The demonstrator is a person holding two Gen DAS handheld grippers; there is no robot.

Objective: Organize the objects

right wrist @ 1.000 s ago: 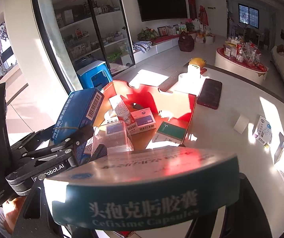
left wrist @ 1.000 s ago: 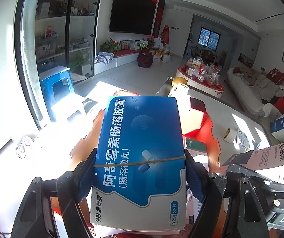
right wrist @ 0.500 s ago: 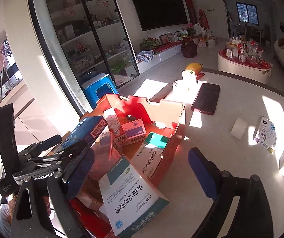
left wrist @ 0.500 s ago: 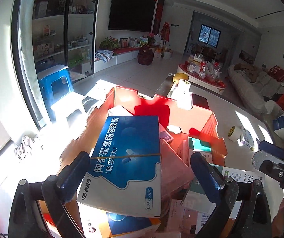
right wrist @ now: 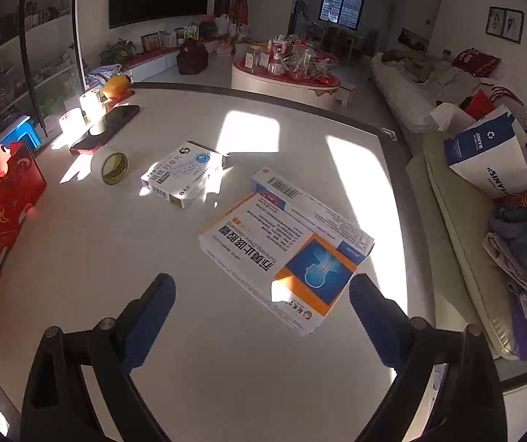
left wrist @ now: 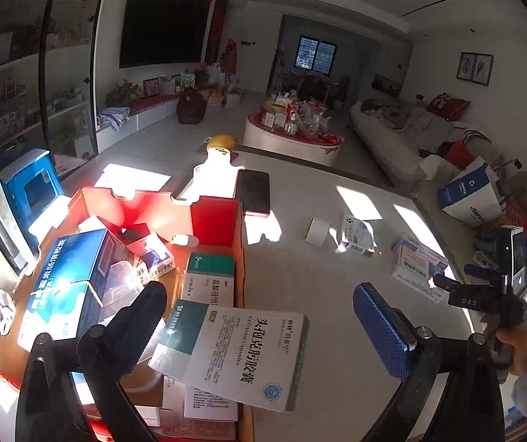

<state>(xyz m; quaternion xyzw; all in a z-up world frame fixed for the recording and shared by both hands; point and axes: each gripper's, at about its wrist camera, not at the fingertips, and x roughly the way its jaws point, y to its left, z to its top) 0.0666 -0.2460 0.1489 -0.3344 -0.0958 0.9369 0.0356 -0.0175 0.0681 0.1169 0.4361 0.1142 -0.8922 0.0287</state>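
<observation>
The red cardboard box (left wrist: 211,217) sits at the left edge of the white table (left wrist: 300,294), crowded with medicine cartons. A white-and-green Cefixime carton (left wrist: 234,353) lies tilted on top, overhanging the box's right wall near the table's front, and a blue carton (left wrist: 68,280) rests along the box's left side. The left gripper (left wrist: 259,316) hovers above the Cefixime carton with its jaws spread wide, clamping nothing. Toward the table's right edge an orange-and-white carton (right wrist: 281,258) lies on a flatter white carton (right wrist: 322,210); the right gripper (right wrist: 259,294) hangs just before them, jaws apart and empty. Further back lie a small white carton (right wrist: 182,175), a tape roll (right wrist: 110,164) and a dark phone (right wrist: 105,129)
</observation>
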